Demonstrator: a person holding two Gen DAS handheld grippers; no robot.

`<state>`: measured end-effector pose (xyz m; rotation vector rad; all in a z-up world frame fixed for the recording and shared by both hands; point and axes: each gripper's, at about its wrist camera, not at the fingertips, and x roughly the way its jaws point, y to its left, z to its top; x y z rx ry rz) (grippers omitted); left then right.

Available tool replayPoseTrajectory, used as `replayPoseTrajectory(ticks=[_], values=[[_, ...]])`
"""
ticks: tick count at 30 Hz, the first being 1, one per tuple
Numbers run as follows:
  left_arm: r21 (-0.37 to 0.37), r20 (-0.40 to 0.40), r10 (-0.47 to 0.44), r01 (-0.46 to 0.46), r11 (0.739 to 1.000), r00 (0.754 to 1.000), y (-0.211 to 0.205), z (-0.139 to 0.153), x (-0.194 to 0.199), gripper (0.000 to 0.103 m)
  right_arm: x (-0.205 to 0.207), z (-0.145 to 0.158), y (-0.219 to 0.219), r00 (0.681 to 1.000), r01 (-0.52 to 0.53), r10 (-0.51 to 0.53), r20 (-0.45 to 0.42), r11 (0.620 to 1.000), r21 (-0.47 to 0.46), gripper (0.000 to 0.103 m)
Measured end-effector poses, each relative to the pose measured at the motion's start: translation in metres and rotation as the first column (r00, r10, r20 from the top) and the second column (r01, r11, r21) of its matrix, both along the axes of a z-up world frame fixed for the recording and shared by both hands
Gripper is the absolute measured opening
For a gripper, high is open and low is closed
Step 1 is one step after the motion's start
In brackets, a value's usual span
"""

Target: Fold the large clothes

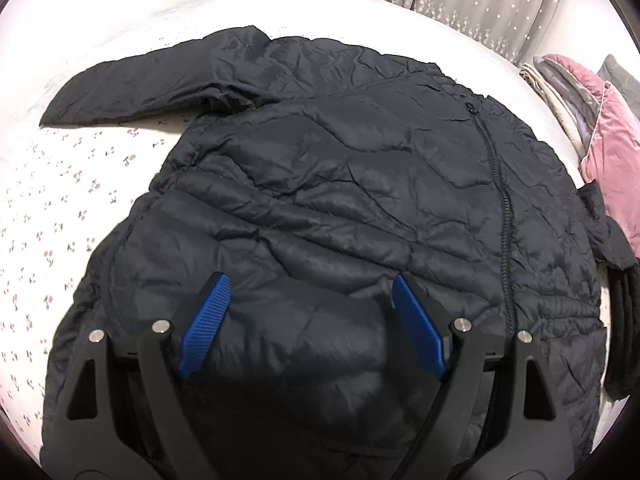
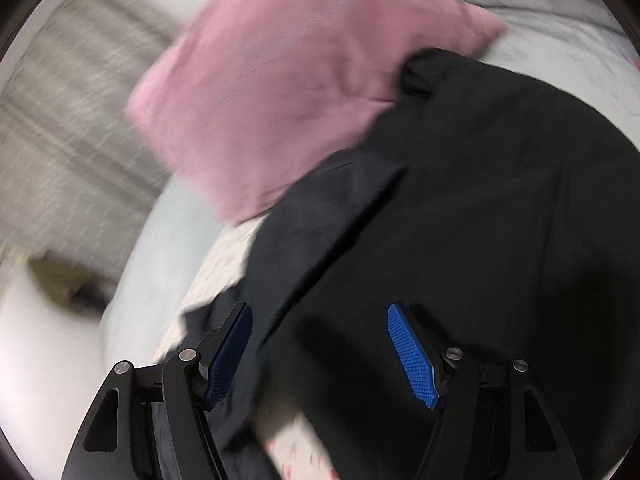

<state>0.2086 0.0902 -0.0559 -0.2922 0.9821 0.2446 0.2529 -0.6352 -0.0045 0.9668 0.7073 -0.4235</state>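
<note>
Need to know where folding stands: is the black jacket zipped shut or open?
Zipped shut: the black jacket lies spread, its zipper closed along the front.

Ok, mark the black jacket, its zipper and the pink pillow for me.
black jacket (image 1: pixel 320 184): left wrist view, on the quilted chest panel.
zipper (image 1: pixel 500 184): left wrist view, midway along the teeth.
pink pillow (image 2: pixel 280 80): right wrist view, centre of its blurred face.

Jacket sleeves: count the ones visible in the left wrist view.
1. One sleeve of the black jacket stretches out to the upper left across the bedsheet. The other may be hidden at the jacket's right edge.
</note>
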Motion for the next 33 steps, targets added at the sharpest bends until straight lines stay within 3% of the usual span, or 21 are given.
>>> replayPoseTrajectory(ticks=[4, 6, 8, 12, 17, 20, 23, 27, 31, 33], values=[[0.008, -0.011, -0.002, 0.002, 1.000, 1.000, 0.004, -0.004, 0.003, 0.083, 0.028, -0.014, -0.011, 0.999, 0.047, -0.047, 0.004, 0.999, -0.019, 0.069], [0.011, -0.012, -0.006, 0.006, 1.000, 1.000, 0.006, -0.005, 0.004, 0.083, 0.043, -0.018, -0.011, 0.996, 0.055, -0.060, -0.064, 0.995, -0.087, 0.054], [0.006, -0.011, -0.003, 0.003, 1.000, 1.000, 0.010, -0.006, 0.007, 0.083, 0.059, -0.020, -0.008, 0.986, 0.039, -0.065, -0.151, 0.984, -0.171, 0.006], [-0.034, -0.002, 0.014, -0.014, 0.999, 1.000, 0.020, -0.004, 0.006, 0.083, 0.064, 0.004, 0.011, 0.991, 0.035, -0.069, -0.114, 0.959, -0.280, 0.005], [-0.114, 0.022, 0.060, -0.057, 0.992, 0.998, 0.042, 0.001, 0.000, 0.083, 0.051, 0.099, 0.057, 0.995, 0.044, -0.003, 0.096, 0.903, -0.427, 0.004], [-0.164, 0.030, 0.101, -0.095, 0.982, 0.994, 0.057, 0.003, -0.005, 0.083, 0.045, 0.145, 0.082, 0.992, 0.066, 0.000, 0.128, 0.854, -0.515, 0.003], [-0.217, 0.037, 0.120, -0.109, 0.970, 0.992, 0.069, 0.004, -0.010, 0.083, 0.048, 0.156, 0.097, 0.998, 0.061, -0.044, 0.043, 0.801, -0.595, 0.003], [-0.246, 0.049, 0.155, -0.138, 0.959, 0.987, 0.084, 0.006, -0.015, 0.083, 0.052, 0.143, 0.108, 0.999, 0.030, -0.035, 0.003, 0.810, -0.585, 0.003], [-0.284, 0.057, 0.191, -0.167, 0.944, 0.980, 0.098, 0.008, -0.018, 0.083, 0.066, 0.141, 0.169, 0.993, -0.066, 0.112, 0.031, 0.761, -0.645, 0.003], [-0.274, 0.059, 0.216, -0.192, 0.942, 0.975, 0.103, 0.009, -0.020, 0.083, 0.078, 0.149, 0.226, 0.967, -0.135, 0.247, 0.063, 0.705, -0.696, 0.003]])
